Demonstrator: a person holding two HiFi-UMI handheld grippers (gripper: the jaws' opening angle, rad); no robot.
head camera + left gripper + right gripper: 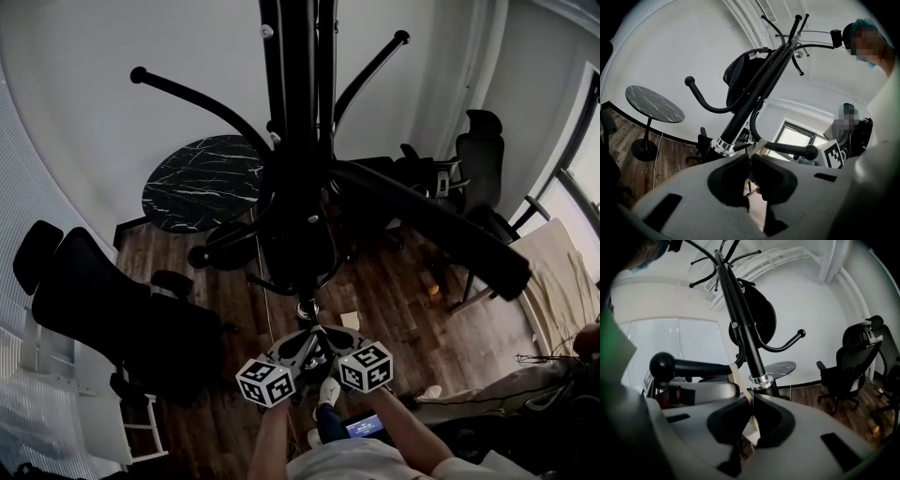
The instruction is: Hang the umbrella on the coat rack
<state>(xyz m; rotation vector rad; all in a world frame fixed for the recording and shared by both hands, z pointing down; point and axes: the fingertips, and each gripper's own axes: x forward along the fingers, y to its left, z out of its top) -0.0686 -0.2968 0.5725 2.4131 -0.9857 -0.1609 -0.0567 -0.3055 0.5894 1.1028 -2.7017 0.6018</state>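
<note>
coat rack: black, upright pole, curved arms ending in ball tips, silver collar low on pole | umbrella strap: pale tan band, draped over a low arm just beside the pole, running down, pinched by left gripper and right gripper | rest of umbrella: cannot be made out

No legible txt, labels or nos. anywhere.

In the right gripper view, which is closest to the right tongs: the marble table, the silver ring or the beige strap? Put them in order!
1. beige strap, pinched in the right tongs.
2. silver ring, just above and behind them.
3. marble table, far behind, a bit right.
</note>
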